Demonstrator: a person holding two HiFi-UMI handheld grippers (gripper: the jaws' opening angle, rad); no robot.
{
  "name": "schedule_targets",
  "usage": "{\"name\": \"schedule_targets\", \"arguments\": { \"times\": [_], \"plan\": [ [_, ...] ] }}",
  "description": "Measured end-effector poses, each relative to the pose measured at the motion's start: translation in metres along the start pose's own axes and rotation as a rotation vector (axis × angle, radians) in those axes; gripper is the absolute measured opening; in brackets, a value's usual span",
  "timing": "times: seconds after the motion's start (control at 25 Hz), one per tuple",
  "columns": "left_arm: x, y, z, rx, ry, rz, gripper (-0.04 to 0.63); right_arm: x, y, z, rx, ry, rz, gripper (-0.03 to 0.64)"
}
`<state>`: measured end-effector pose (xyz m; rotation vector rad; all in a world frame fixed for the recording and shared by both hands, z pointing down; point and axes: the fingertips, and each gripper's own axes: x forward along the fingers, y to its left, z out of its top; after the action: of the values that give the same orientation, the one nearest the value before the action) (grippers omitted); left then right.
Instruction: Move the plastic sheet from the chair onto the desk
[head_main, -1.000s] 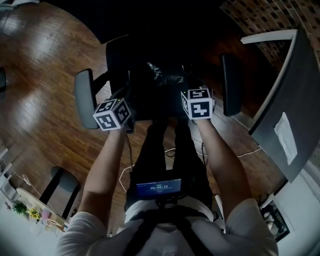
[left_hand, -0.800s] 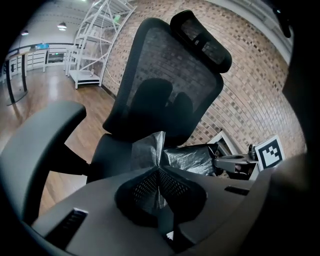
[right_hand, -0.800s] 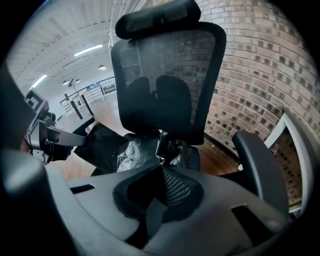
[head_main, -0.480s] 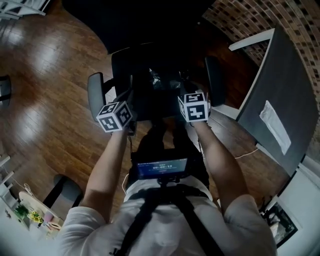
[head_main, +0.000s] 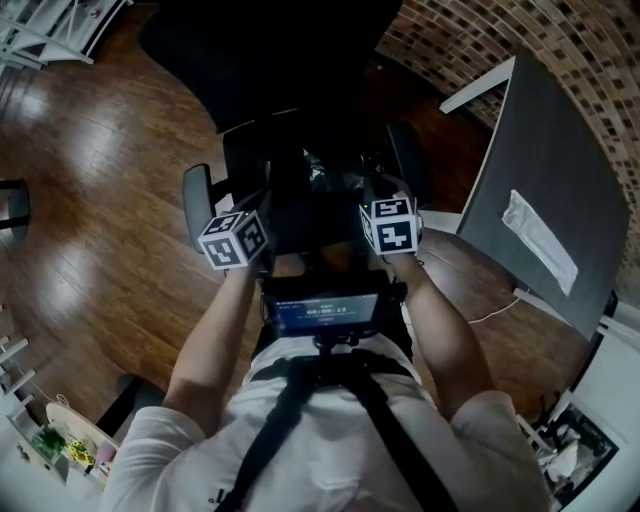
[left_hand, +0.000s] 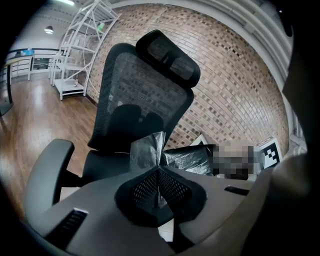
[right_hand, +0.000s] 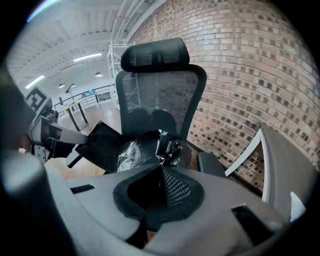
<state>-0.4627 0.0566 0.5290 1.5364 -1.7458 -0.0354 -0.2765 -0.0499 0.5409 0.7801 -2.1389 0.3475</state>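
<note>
we find left gripper (left_hand: 159, 172) and right gripper (right_hand: 161, 172) both pinched tight on the plastic sheet (left_hand: 150, 147) over the chair (left_hand: 145, 95); the carry to the desk (head_main: 545, 170) is not yet done.

both arms (head_main: 213, 338) reach forward, side by side; left gripper (left_hand: 159, 172) and right gripper (right_hand: 161, 172) level, jaws together, each pinching the sheet (left_hand: 146, 149).

Glossy, crinkled black plastic sheet (left_hand: 148, 149); mesh chair back (left_hand: 135, 95); polished wood floor (head_main: 90, 200).
</note>
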Motion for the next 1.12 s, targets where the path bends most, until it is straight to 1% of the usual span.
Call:
{"name": "schedule_targets", "arguments": {
  "times": [0.36, 0.64, 0.8, 0.96, 1.04, 1.12],
  "plan": [
    [0.003, -0.054, 0.013, 0.079, 0.007, -0.093, 0.001, -0.042, -0.026, -0.01, 0.061, -0.05, -0.053, 0.005],
    [0.016, -0.115, 0.014, 0.131, 0.003, -0.158, 0.001, -0.085, -0.072, -0.018, 0.115, -0.114, -0.104, 0.005],
    [0.031, -0.167, 0.002, 0.145, 0.004, -0.192, 0.001, -0.117, -0.116, -0.033, 0.145, -0.141, -0.14, 0.005],
    [0.04, -0.226, -0.029, 0.148, 0.02, -0.231, 0.002, -0.151, -0.157, -0.067, 0.213, -0.166, -0.151, 0.005],
    [0.043, -0.258, -0.042, 0.175, 0.033, -0.261, 0.002, -0.169, -0.181, -0.083, 0.226, -0.172, -0.168, 0.005],
    [0.049, -0.291, -0.049, 0.203, 0.042, -0.294, 0.002, -0.187, -0.208, -0.098, 0.252, -0.179, -0.205, 0.005]
  ]
}}
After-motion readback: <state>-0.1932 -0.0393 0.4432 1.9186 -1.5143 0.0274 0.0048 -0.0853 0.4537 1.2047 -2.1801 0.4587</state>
